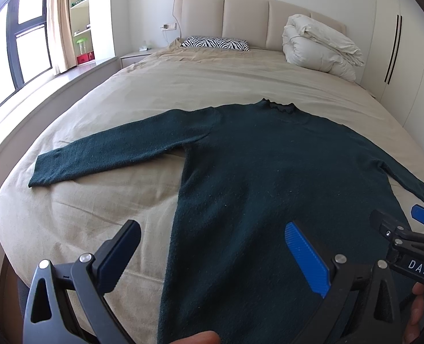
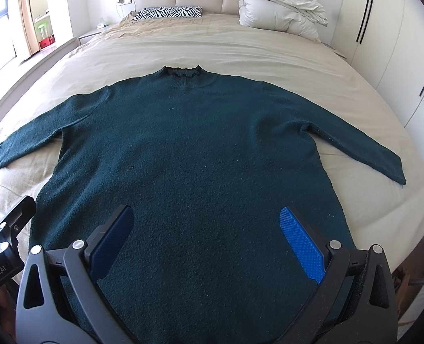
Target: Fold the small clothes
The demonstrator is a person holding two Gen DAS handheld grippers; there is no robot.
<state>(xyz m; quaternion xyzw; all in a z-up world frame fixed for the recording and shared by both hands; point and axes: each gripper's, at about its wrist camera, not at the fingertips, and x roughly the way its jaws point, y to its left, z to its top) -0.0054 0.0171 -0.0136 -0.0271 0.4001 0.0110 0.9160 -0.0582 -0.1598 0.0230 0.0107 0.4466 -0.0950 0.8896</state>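
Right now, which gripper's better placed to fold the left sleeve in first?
Left, probably. The left gripper, open, straddles the sweater's left side edge, with the left sleeve ahead. The right gripper, also open, hovers over mid-body, farther from that cuff.

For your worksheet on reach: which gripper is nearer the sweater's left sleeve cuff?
Left. The left gripper hangs open over the hem's left edge, on the side of the left sleeve cuff. The right gripper hangs open over the sweater body's middle, farther away.
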